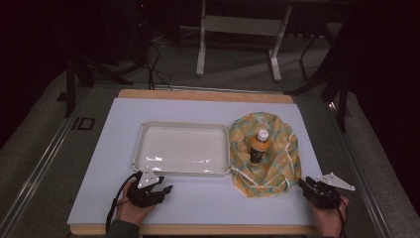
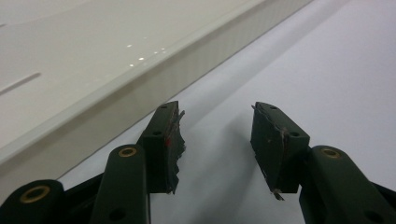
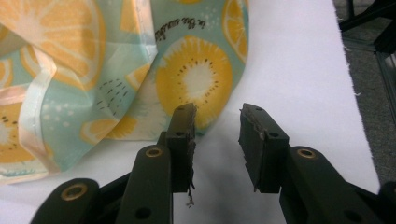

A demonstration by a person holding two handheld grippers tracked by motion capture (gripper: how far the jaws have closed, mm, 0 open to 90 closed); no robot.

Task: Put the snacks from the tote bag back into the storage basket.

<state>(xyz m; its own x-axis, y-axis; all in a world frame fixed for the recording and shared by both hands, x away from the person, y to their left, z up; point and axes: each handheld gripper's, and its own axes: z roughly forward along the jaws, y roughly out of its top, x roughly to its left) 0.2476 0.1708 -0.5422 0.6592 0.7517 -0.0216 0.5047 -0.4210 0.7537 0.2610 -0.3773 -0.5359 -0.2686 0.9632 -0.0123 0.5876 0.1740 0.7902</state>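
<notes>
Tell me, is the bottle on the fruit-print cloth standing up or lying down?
Upright: the bottle stands with its white cap on top, in the middle of the cloth.

Lighting: dim overall, surroundings near black beyond table point(image 1: 99, 198). Overhead glare spots glinted on tray point(image 1: 148, 158). Gripper views were brighter, soft shadows under jaws, near jaw bases slightly blurred.

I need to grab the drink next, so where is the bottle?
In the high view the bottle lies on the fruit-print cloth, right of the white tray.
</notes>
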